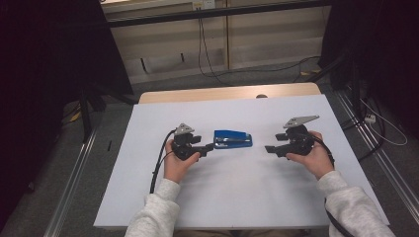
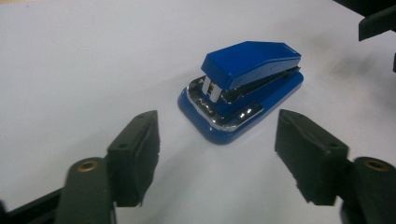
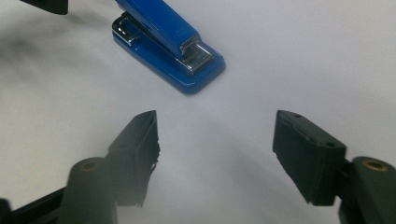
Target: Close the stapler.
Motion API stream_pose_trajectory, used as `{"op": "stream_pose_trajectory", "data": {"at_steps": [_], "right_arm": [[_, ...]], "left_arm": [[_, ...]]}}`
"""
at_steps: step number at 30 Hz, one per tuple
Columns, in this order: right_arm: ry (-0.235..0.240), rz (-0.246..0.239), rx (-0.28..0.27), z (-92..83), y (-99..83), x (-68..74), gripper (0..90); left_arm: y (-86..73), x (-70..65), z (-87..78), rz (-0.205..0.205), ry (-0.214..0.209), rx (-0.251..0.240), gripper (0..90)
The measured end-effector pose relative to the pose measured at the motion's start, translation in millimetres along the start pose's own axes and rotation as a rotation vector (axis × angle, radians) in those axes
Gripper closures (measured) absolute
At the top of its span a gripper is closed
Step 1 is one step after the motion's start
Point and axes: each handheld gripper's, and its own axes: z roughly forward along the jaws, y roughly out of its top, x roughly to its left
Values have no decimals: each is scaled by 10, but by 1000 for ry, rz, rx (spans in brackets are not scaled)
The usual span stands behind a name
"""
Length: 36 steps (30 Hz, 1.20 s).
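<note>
- Stapler (image 1: 232, 138) in glossy blue plastic lies flat on the white surface (image 1: 237, 197), roughly at its middle, between two hand-held grippers, its long side running across the high view.
- Top arm of the stapler (image 2: 252, 63) is a smooth wedge, closed down over a wider blue base with rounded corners; a chrome metal plate and fittings catch the light at the end seen in the left gripper view.
- Left hand-held gripper (image 1: 210, 146) is held just beside the stapler's left end, its jaws spread wide and empty; in the left gripper view (image 2: 217, 154) the stapler sits ahead of the gap, clear of both jaws.
- Right hand-held gripper (image 1: 269, 148) is held near the stapler's right end with a strip of bare surface between them, its jaws likewise wide apart and empty (image 3: 215, 154).
- Stapler (image 3: 168, 44) runs diagonally in the right gripper view, chrome mouth facing the camera.
- Pale sleeves (image 1: 155, 212) cover both forearms of the person.
</note>
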Motion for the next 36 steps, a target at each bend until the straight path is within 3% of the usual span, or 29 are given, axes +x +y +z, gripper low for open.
{"op": "stream_pose_trajectory", "data": {"at_steps": [7, 14, 36], "right_arm": [[22, -9, -2, -75, -65, 94, 267], [25, -26, -4, -139, -113, 165, 244], [44, -30, 19, -348, -324, 307, 181]], "left_arm": [[-27, 8, -134, -19, -19, -15, 220], [-51, 5, -258, -7, -6, -30, 166], [-237, -4, -623, 9, -6, -43, 117]]}}
